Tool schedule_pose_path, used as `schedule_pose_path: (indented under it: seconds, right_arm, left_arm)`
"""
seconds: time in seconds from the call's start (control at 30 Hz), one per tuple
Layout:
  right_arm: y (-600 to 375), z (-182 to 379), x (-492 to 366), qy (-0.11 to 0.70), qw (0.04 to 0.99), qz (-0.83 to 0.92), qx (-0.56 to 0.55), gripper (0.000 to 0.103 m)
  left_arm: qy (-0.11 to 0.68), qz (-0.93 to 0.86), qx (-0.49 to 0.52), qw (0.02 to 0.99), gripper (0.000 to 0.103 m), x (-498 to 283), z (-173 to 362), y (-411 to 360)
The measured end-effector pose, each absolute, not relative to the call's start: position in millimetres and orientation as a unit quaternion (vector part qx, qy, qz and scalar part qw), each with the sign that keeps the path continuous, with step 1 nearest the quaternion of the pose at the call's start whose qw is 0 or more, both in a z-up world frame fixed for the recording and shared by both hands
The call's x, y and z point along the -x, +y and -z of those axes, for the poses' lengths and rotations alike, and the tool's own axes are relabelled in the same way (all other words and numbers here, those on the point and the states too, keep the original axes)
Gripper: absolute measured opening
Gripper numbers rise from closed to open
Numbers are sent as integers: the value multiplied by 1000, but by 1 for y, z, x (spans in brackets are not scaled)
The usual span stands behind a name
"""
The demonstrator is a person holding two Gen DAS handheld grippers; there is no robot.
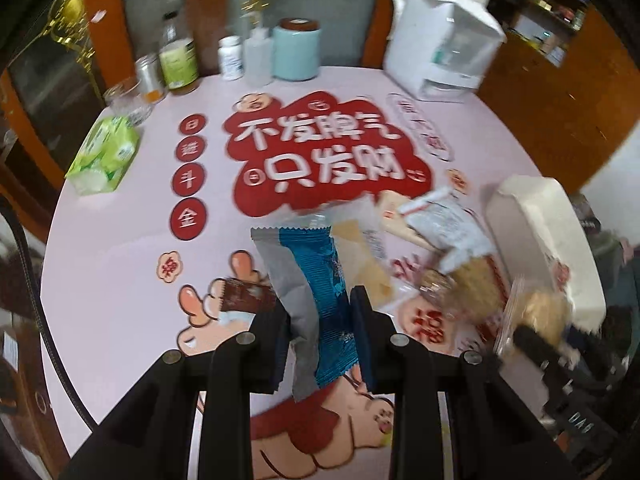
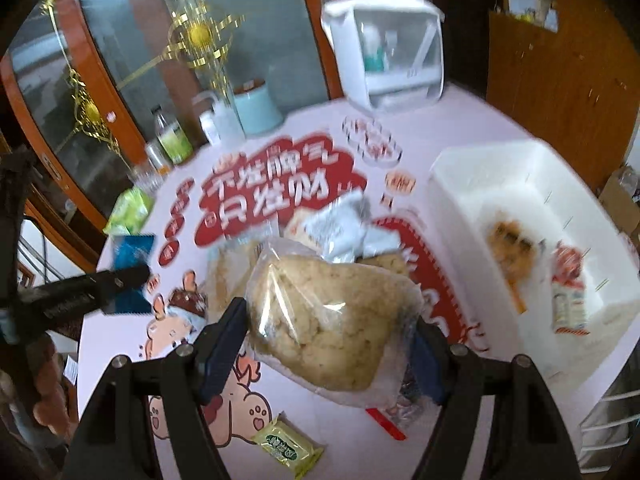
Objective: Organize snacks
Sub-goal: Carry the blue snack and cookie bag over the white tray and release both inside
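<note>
Gripping a blue wrapper (image 1: 324, 300) in my left jaws and a clear bag of crumbly cake (image 2: 328, 320) in my right jaws, I hold both above the desk (image 1: 120, 280). Beside the snack pile (image 2: 336, 232), the white bin (image 2: 460, 184) holds an orange packet (image 2: 508, 248) and a red-and-white packet (image 2: 568, 292).
</note>
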State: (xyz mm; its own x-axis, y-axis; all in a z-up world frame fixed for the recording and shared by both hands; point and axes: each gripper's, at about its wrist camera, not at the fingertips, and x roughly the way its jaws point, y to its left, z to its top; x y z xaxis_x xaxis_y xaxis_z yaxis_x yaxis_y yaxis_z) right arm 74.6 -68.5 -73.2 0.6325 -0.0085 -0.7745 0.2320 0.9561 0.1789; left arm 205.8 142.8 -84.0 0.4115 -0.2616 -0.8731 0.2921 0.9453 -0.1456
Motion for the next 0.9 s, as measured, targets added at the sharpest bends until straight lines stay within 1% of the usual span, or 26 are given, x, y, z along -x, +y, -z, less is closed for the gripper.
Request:
schedule_pose_path:
  seconds: [0.2,0.43,0.6,0.9]
  right_arm:
    - [-80,38,-48,374,916,82,-122,74]
    - [-117,17,-22,335,928,104,-128,74]
    - [-154,12,-6,315,931,122,-137,74]
    - [-243,18,8,305,925,162,-157,74]
  left_arm:
    - [501,203,-41,840,27,-183,61,107]
    - [477,241,-64,843,27,-162,34,55]
    - [463,261,-84,843,27,-150,20,7]
    - [455,285,-119,835,27,-142,15,-96]
